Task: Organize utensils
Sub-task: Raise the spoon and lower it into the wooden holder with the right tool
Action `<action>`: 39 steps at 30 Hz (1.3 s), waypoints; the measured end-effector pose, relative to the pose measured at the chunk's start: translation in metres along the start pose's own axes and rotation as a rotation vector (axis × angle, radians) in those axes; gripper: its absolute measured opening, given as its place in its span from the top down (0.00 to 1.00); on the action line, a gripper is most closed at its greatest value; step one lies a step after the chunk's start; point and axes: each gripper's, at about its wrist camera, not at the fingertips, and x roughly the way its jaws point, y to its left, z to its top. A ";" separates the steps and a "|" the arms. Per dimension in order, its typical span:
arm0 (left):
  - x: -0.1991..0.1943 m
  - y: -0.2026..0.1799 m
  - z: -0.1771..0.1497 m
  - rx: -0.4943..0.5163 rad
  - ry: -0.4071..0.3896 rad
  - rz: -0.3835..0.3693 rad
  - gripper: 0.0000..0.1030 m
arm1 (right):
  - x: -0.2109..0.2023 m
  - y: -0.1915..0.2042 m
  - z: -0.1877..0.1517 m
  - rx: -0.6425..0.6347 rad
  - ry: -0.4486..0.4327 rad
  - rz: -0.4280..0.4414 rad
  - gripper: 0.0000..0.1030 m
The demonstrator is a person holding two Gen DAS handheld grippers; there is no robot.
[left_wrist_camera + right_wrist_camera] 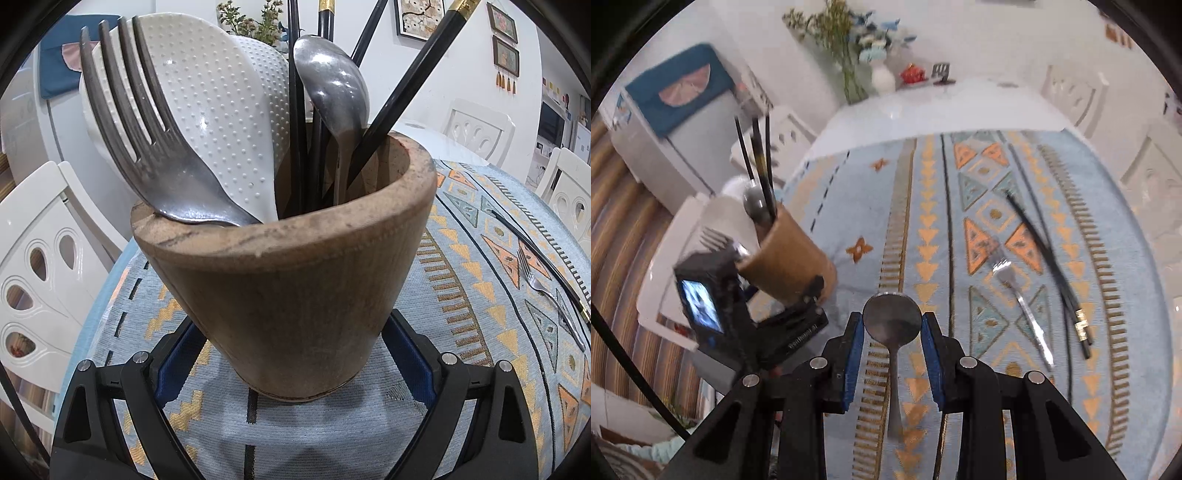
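We have the right gripper (892, 321) with its jaws clamped on a spoon (892, 319): the blue pads sit on either side of the bowl's rim, bowl facing the camera, handle hanging down between the fingers toward the camera, clear of the cloth as far as we can judge. So the step in hand looks like carrying this spoon to the cup (788, 258), which stands off to the left of the jaws in the right wrist view, near but not touching them. The left gripper (291, 354) has its jaws around the base of the cup (291, 280), pads close against its sides; we read that as a steadying grip, though the actual contact is hidden behind the cup wall. The cup leans a bit and already carries a big fork (147, 147), a white dimpled rice paddle (207, 110), a spoon (334, 92) and black chopsticks (406, 88). Next move, as we judge it: swing the spoon left over the rim, tip it handle down, and drop it into the free gap on the right side of the cup without knocking the chopsticks. Still lying on the worktop (849, 206) cloth to the right: a small fork (1019, 291) and a pair of black chopsticks (1049, 266), well apart from the jaws.
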 end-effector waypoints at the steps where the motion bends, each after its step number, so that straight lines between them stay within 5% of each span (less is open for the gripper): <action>1: 0.000 0.000 0.000 0.000 0.000 0.001 0.08 | -0.005 0.001 0.002 0.004 -0.016 -0.001 0.71; 9: 0.000 0.000 0.000 0.000 0.000 0.000 0.08 | -0.050 0.018 0.051 -0.025 -0.199 0.016 0.71; 18: 0.001 0.000 0.000 0.000 0.001 0.001 0.09 | -0.110 0.082 0.121 -0.177 -0.390 0.138 0.71; 28: 0.001 0.000 0.001 0.001 0.001 0.001 0.09 | -0.093 0.135 0.136 -0.242 -0.358 0.266 0.71; 39: 0.000 0.001 0.000 0.001 -0.005 0.003 0.09 | -0.041 0.148 0.113 -0.290 -0.252 0.228 0.71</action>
